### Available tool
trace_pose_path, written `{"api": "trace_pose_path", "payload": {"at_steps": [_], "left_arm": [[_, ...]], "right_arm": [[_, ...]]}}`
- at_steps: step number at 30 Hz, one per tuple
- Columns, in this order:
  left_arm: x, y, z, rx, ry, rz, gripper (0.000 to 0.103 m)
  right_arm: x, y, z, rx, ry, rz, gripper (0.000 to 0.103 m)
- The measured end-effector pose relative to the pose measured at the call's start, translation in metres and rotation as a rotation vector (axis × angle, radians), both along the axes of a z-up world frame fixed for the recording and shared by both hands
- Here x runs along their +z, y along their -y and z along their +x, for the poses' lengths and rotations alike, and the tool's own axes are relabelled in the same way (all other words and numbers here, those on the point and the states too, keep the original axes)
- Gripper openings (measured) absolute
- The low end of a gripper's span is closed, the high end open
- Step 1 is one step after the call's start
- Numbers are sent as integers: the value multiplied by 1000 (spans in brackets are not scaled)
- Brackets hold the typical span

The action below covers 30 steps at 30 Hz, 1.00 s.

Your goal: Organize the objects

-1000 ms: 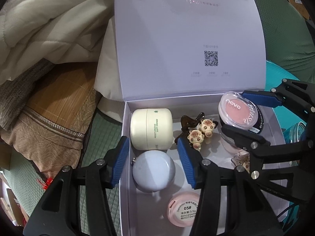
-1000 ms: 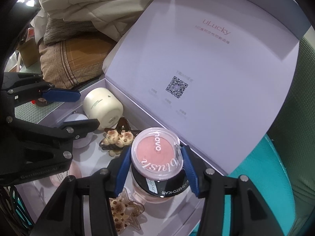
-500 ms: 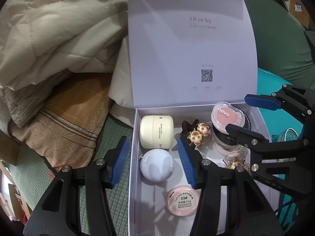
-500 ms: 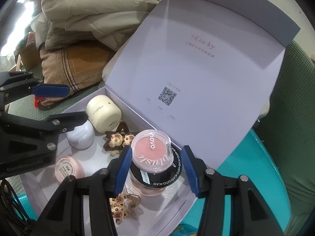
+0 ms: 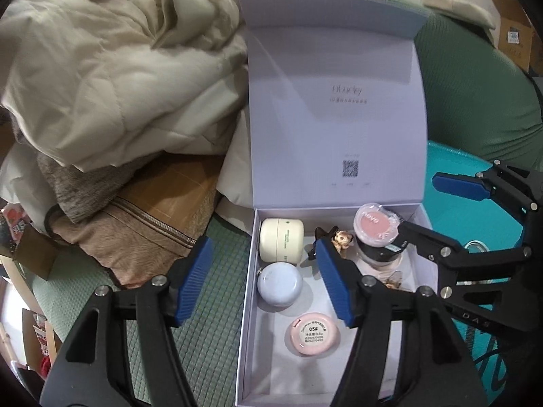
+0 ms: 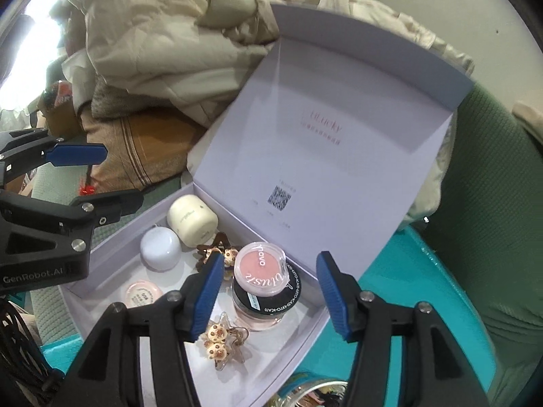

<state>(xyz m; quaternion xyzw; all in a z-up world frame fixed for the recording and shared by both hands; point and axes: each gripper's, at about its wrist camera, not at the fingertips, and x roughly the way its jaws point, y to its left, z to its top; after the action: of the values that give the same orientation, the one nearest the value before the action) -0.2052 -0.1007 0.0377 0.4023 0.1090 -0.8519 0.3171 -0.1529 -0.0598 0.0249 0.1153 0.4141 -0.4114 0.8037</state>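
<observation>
An open white box (image 5: pixel 247 305) (image 6: pixel 305 346) stands with its lid (image 5: pixel 336 101) upright. Inside lie a cream jar (image 5: pixel 281 245) (image 6: pixel 191 220), a pale blue round case (image 5: pixel 280 284) (image 6: pixel 160 249), a pink compact (image 5: pixel 315 335) (image 6: pixel 141 293), a brown bear hair clip (image 5: pixel 334 237) (image 6: pixel 217 251) and a clear star clip (image 6: pixel 224 337). A pink blush compact (image 5: pixel 375 224) (image 6: pixel 260 273) rests on a black-lidded jar (image 6: pixel 268 305). My right gripper (image 6: pixel 269 281) (image 5: pixel 437 208) is open above the blush, not touching it. My left gripper (image 5: pixel 263 271) (image 6: pixel 98 178) is open over the box's left wall.
A beige quilt (image 5: pixel 118 68) and a brown cushion (image 5: pixel 135 224) are piled behind and left of the box. The box sits across a green mat (image 5: pixel 203 339) and a teal surface (image 6: pixel 407 288). A glass jar's rim (image 6: pixel 315 393) shows near the front. Green upholstery (image 6: pixel 492 220) rises at right.
Both grippers have drawn back and up from the box, so more of the lid and quilt shows. The right fingers, close against the blush compact before, now stand apart from it.
</observation>
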Motion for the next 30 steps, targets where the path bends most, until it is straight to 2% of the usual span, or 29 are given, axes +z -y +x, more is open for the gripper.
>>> {"api": "trace_pose_path", "payload": {"at_steps": [2, 5, 14, 23, 30], "left_arm": [[9, -4, 4, 2, -5, -18, 71], [27, -18, 13, 6, -18, -37, 75], [49, -41, 33, 25, -44, -70, 82], [61, -69, 54, 39, -60, -99, 89], [62, -92, 71, 45, -68, -91, 89]], "right_arm": [[6, -5, -1, 1, 7, -12, 61], [16, -14, -5, -1, 19, -29, 63], [40, -41, -18, -23, 45, -68, 70], [50, -73, -36, -53, 72, -64, 72], [51, -101, -49, -54, 78, -64, 72]]}}
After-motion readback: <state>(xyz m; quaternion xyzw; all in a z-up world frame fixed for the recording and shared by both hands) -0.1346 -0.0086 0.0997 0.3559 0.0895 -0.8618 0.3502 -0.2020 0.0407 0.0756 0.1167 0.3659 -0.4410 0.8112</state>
